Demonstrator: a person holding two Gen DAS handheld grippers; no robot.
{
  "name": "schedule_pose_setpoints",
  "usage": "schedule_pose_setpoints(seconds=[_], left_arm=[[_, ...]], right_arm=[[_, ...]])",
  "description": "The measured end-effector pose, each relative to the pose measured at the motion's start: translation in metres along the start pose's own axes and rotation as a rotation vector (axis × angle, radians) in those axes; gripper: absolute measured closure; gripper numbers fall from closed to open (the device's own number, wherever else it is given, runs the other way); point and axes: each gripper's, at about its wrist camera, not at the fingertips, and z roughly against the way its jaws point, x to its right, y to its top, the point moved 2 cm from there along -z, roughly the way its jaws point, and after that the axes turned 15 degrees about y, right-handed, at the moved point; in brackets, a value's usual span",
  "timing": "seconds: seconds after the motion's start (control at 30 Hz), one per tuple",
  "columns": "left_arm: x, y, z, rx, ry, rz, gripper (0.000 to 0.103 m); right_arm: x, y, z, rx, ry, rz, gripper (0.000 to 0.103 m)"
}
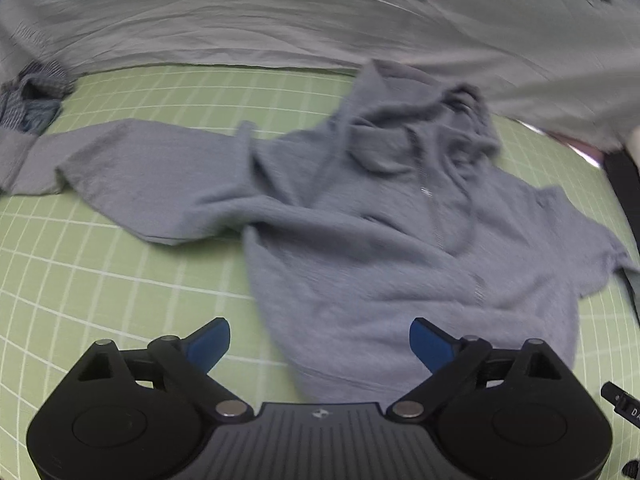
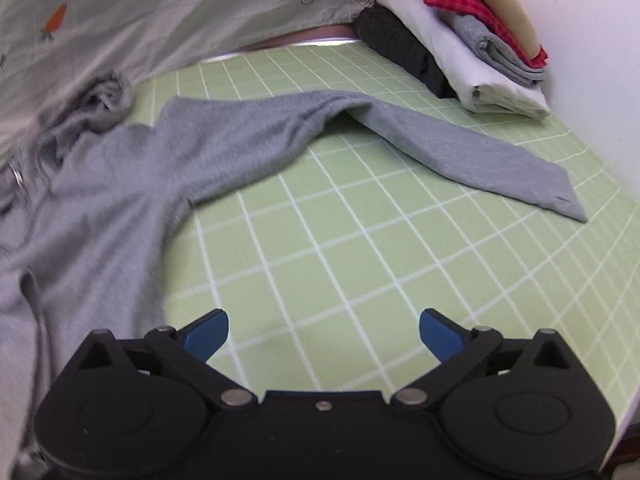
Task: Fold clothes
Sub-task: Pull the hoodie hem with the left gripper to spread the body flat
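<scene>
The left hand-held gripper (image 1: 320,344) hangs with its blue-padded jaws spread wide and empty above the hem of the grey zip-up hooded sweatshirt (image 1: 380,216); the right hand-held gripper (image 2: 324,334) is equally wide and empty, over bare pale-green gridded mat (image 2: 360,272) covering the surface. The sweatshirt lies face up, spread across the mat, hood bunched, both sleeves flung outward, one reaching toward a stack of folded clothes (image 2: 460,40). Likely risks: a pinch catching only the top layer beside the zip, so the body twists, or the long sleeve dragging into the stack during a fold.
</scene>
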Motion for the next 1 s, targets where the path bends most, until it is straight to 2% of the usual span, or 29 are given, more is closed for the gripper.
schedule_pose_setpoints(seconds=[0.23, 0.43, 0.6, 0.67, 0.7, 0.73, 0.77, 0.83, 0.87, 0.93, 1.0], left_arm=[[0.059, 0.0, 0.006, 0.002, -0.016, -0.038, 0.005], [0.11, -0.004, 0.004, -0.016, -0.046, -0.097, 0.003], [0.137, -0.011, -0.006, -0.035, -0.003, -0.141, 0.003], [0.139, -0.014, -0.007, -0.013, 0.018, -0.154, 0.005], [0.138, -0.015, -0.007, 0.003, 0.031, -0.164, 0.012], [0.135, -0.016, -0.007, 0.019, 0.045, -0.176, 0.026], [0.129, -0.017, -0.006, 0.023, 0.048, -0.172, 0.034], [0.112, -0.017, -0.003, 0.012, 0.029, -0.137, 0.065], [0.101, -0.017, -0.001, 0.006, 0.015, -0.109, 0.073], [0.08, -0.019, 0.005, 0.006, 0.014, -0.078, 0.103], [0.056, -0.025, 0.011, 0.019, 0.039, -0.063, 0.103]], right_arm=[[0.021, 0.001, 0.002, -0.026, -0.009, 0.049, 0.0], [0.043, -0.002, -0.003, -0.07, 0.009, 0.02, 0.0], [0.047, -0.008, -0.009, -0.106, 0.048, 0.04, 0.0], [0.048, -0.008, -0.01, -0.109, 0.066, 0.037, 0.0], [0.049, -0.008, -0.01, -0.111, 0.075, 0.036, 0.0], [0.049, -0.008, -0.01, -0.11, 0.083, 0.036, 0.0], [0.049, -0.008, -0.011, -0.108, 0.088, 0.037, 0.0], [0.049, -0.007, -0.011, -0.106, 0.089, 0.038, 0.0], [0.049, -0.008, -0.01, -0.105, 0.083, 0.038, 0.0], [0.046, -0.011, -0.008, -0.1, 0.063, 0.042, 0.0], [0.041, -0.015, -0.004, -0.097, 0.044, 0.047, 0.0]])
